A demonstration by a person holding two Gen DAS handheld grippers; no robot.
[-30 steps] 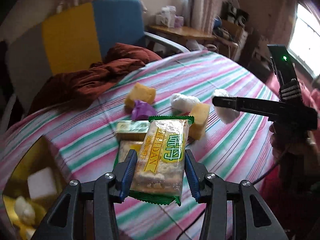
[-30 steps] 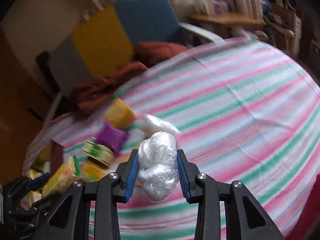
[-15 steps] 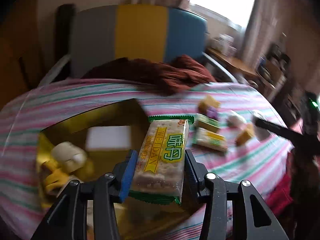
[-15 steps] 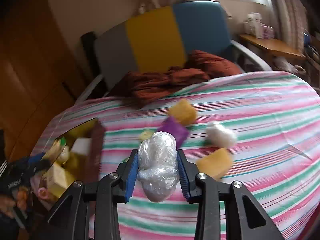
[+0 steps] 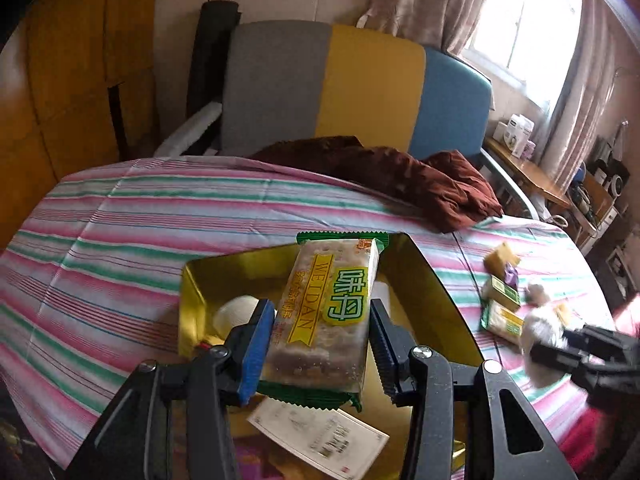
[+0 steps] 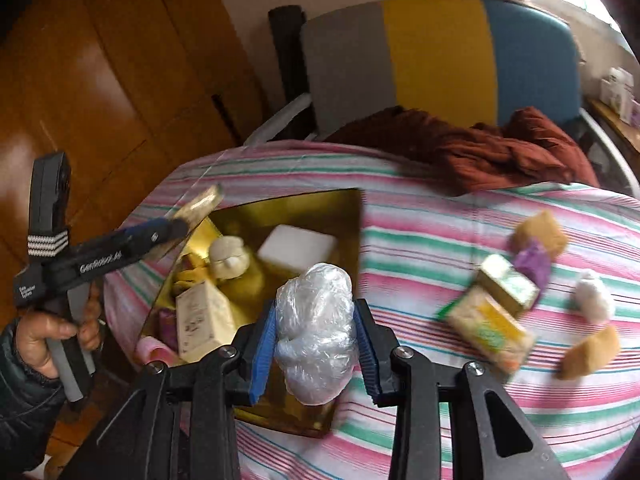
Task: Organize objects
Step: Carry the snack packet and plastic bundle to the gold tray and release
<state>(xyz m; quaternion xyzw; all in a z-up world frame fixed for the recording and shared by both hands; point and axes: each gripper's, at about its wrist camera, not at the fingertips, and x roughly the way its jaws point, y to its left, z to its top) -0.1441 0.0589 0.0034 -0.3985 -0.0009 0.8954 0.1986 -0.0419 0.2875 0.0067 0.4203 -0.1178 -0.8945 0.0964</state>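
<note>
1. At the far left of the right wrist view, a person's hand (image 6: 48, 332) in a dark sleeve grips the handle of the left gripper (image 5: 318, 334), whose fingers reach toward the far-left rim of the gold box (image 6: 344, 208).
2. The left gripper is clamped on a cracker packet (image 5: 328, 312), green-edged and printed WEIDAN, both pads pressing its long sides. The packet hangs above the gold box, which lies straight ahead of and below this gripper.
3. Inside the box, left of the held packet, sits a pale rounded lump (image 5: 236, 312). Just below the packet lies a cream carton (image 5: 320, 436) with a printed label.
4. From the right gripper (image 6: 314, 334), the box is ahead and slightly left. It holds the lump, a white block (image 6: 298, 246) and the cream carton, with yellow items beside them.
5. The right gripper is clenched on a wad of clear plastic wrap (image 6: 316, 328), squeezed between its 2 blue pads, above the near right corner of the box.
6. Right of that gripper, loose on the striped tablecloth (image 6: 440, 236), lie 2 green-and-yellow packets (image 6: 496, 308), a purple wrapped piece (image 6: 534, 262), 2 tan cubes (image 6: 540, 232), and a white fluffy ball (image 6: 594, 296), all blurred.
7. Beyond the table, a brown cloth (image 6: 480, 148) is draped at the far edge, in front of a grey, yellow and blue chair (image 6: 440, 52).
</note>
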